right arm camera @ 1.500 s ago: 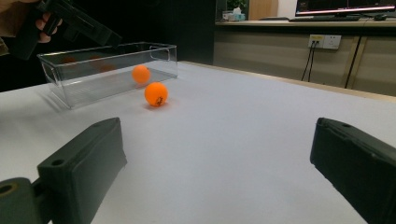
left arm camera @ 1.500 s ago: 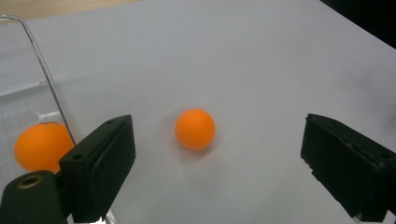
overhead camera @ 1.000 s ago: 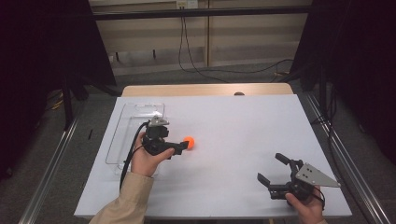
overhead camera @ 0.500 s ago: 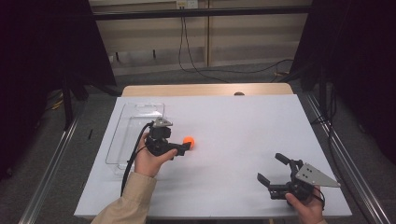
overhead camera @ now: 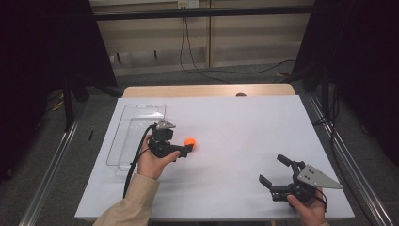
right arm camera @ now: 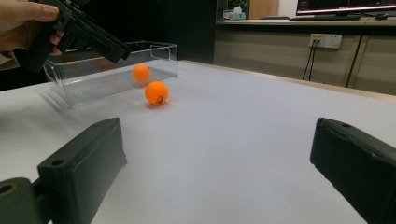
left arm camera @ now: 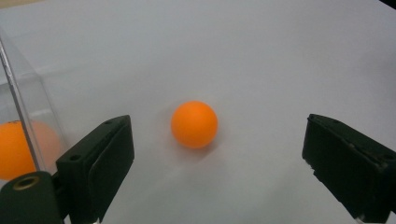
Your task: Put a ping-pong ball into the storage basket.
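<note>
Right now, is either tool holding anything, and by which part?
Nothing is held. The left tool is open around the orange ball on the table, jaws clear of it. The right tool is open, with bare table between its jaws.

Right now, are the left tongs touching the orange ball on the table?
Apart. In the left gripper view the ball lies between the open left tongs, with white table visible on both sides.

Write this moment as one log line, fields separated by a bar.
left tool: open, orange ball between jaws, untouched | second ball: in clear bin | right tool: open, idle
</note>
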Demonstrator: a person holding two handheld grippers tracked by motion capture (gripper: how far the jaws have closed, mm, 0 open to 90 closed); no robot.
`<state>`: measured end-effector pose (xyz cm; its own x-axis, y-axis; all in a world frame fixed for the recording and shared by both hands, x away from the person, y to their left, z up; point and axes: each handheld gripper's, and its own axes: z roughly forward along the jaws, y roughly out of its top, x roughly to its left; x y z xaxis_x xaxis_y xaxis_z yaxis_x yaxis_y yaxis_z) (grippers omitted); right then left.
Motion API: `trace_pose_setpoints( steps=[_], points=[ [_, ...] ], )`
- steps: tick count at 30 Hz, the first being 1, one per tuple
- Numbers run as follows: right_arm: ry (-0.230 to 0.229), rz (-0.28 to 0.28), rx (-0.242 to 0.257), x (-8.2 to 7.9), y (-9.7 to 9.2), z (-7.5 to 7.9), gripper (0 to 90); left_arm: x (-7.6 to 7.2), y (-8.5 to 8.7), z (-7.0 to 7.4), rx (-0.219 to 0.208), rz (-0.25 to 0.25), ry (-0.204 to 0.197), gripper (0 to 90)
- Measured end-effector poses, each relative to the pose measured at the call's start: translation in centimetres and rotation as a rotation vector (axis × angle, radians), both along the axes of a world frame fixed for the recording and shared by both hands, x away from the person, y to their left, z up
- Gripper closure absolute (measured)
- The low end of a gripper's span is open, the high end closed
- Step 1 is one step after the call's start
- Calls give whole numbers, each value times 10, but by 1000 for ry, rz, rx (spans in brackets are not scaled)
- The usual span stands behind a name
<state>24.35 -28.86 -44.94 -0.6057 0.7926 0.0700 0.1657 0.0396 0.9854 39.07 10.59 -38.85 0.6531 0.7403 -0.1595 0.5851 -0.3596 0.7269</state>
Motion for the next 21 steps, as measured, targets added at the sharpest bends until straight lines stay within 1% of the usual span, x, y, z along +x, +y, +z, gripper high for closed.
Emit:
trace_pose_setpoints(
  steps=[1,7,11,14,21],
  points=[
    [0,0,0,0,0,0,26,0,0,0,1,-5,-1,90],
    [0,0,-1,0,0,0,26,1,-2,-3,12,5,-13,90],
    [2,0,-2,1,0,0,26,1,-4,-5,15,7,-7,90],
    [1,2,-3,1,0,0,26,2,-4,-6,20,8,-12,90],
    [1,2,-3,1,1,0,26,4,-6,-11,29,8,-8,90]
  ],
)
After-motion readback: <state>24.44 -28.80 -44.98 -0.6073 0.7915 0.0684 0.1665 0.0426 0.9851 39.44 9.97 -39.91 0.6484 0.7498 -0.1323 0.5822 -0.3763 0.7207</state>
